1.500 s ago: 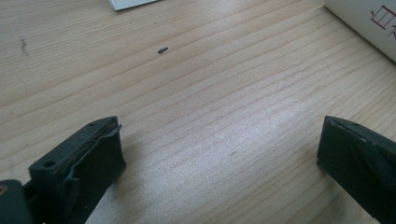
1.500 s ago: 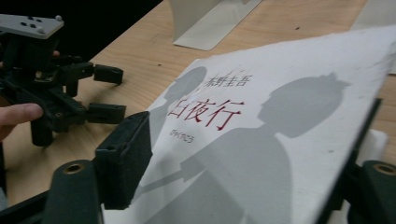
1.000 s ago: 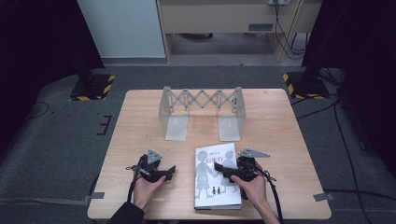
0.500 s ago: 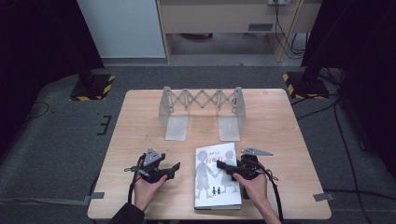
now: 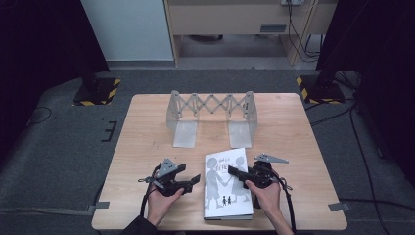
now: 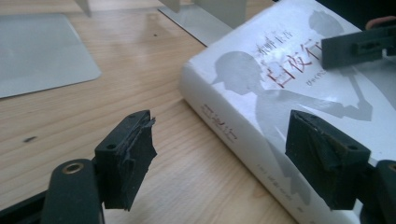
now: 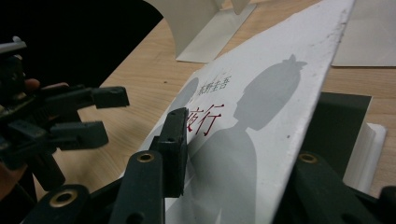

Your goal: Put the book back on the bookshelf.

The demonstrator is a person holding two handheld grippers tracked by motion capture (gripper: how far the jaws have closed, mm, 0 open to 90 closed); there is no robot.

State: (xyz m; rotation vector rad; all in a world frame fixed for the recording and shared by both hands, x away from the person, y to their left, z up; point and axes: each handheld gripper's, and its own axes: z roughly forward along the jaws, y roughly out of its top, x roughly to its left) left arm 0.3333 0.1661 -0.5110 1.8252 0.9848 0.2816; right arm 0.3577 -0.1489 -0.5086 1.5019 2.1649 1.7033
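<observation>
Dark room, grey carpet floor, pale cabinet behind; light wood-grain desk in the middle.

White book lies flat near the desk's front edge, right of centre. Thick, smooth cover with grey silhouette figures and dark red lettering; spine faces left.

Right hand-held gripper sits over the book's right side. Right gripper view: the front cover is lifted off the page block and runs between the black jaws. Jaws have just been closing, now narrow around the cover edge; one pad looks to be on the cover face, the other side is hidden, so can't confirm a firm pinch.

Left hand-held gripper is just beside the spine, apart from it. Jaws roughly half open, nothing between the pads; left gripper view shows the worn, chipped pad over bare wood.

Grey metal accordion-lattice book rack with flat base plates stands upright further back, well apart from the book.
</observation>
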